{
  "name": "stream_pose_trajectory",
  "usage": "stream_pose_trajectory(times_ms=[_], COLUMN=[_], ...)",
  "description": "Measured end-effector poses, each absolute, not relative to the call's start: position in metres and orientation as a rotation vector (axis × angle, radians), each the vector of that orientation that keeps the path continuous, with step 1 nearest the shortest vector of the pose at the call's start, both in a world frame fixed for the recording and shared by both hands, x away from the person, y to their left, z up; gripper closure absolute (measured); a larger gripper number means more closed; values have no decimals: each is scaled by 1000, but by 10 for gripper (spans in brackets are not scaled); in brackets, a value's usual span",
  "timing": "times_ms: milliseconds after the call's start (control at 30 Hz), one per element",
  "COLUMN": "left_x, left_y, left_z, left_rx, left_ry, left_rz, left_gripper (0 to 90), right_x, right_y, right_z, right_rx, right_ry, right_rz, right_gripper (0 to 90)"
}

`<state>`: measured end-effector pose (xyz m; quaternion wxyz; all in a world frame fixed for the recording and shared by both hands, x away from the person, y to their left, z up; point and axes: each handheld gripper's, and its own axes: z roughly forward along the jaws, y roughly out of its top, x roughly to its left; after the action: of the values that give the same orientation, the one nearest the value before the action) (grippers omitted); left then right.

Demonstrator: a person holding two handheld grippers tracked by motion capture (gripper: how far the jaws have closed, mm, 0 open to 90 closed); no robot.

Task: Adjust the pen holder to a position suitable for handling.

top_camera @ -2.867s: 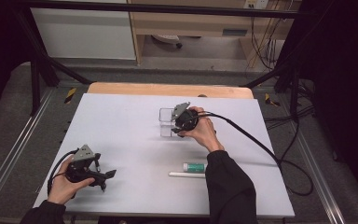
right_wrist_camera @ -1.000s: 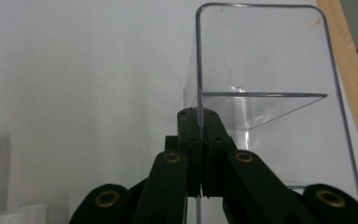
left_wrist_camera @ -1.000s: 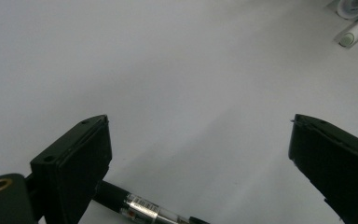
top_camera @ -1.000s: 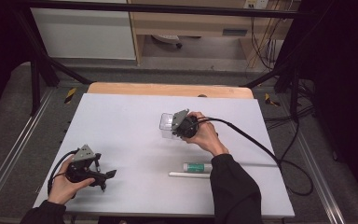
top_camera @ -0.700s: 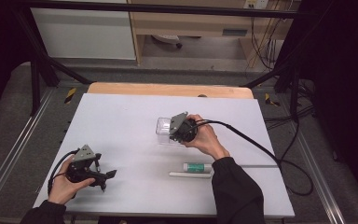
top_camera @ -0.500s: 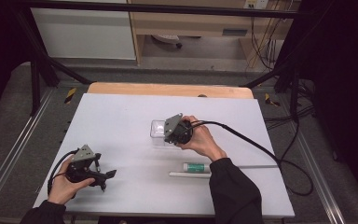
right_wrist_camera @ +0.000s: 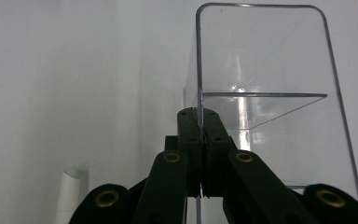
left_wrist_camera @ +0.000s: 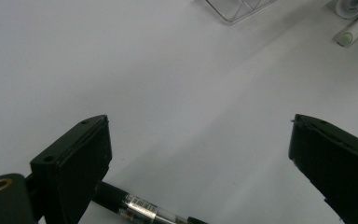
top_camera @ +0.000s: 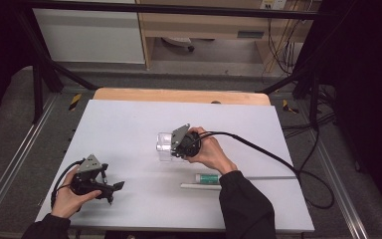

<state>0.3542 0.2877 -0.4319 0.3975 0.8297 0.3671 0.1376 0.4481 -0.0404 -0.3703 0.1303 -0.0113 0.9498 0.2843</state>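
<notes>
A clear plastic box [top_camera: 164,147] with an inner divider stands near the middle of the white table [top_camera: 129,124]. My right gripper [top_camera: 173,146] is shut on its near wall; the right gripper view has both jaws pinched on the thin edge of the box [right_wrist_camera: 261,70] at my right gripper [right_wrist_camera: 199,114]. My left gripper [top_camera: 113,190] rests open near the front left edge, held by a hand. In the left gripper view my left gripper [left_wrist_camera: 198,126] has its jaws wide apart over bare table, with a black pen [left_wrist_camera: 144,210] lying just below them.
A green and white tube [top_camera: 208,178] and a long thin white stick [top_camera: 238,181] lie in front of the right hand. Both appear far off as the tube [left_wrist_camera: 352,7] and the stick [left_wrist_camera: 354,32]. A black cable [top_camera: 278,159] trails right.
My right gripper has carried the clear box from the back of the table leftward and closer to the person. The left gripper has stayed put.
</notes>
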Motion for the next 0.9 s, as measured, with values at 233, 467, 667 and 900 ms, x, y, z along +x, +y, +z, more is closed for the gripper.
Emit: stream_pose_trajectory(times_ms=[233,467,667,900], left_x=[354,354,354,354], left_y=[288,288,288,289], left_z=[-432,-432,-432,-432], left_rx=[2100,2102,2102,2102], left_ry=[931,930,932,946], left_rz=[351,350,351,350], left_gripper=[56,56,56,56], right_x=[451,455,458,453], right_y=[-40,-41,-42,-50], right_z=[-371,-370,-370,-362], right_rx=[-32,6,70,219], right_ry=[2771,2729,2707,2702], right_rz=[835,822,827,876], right_gripper=[888,818,752,563])
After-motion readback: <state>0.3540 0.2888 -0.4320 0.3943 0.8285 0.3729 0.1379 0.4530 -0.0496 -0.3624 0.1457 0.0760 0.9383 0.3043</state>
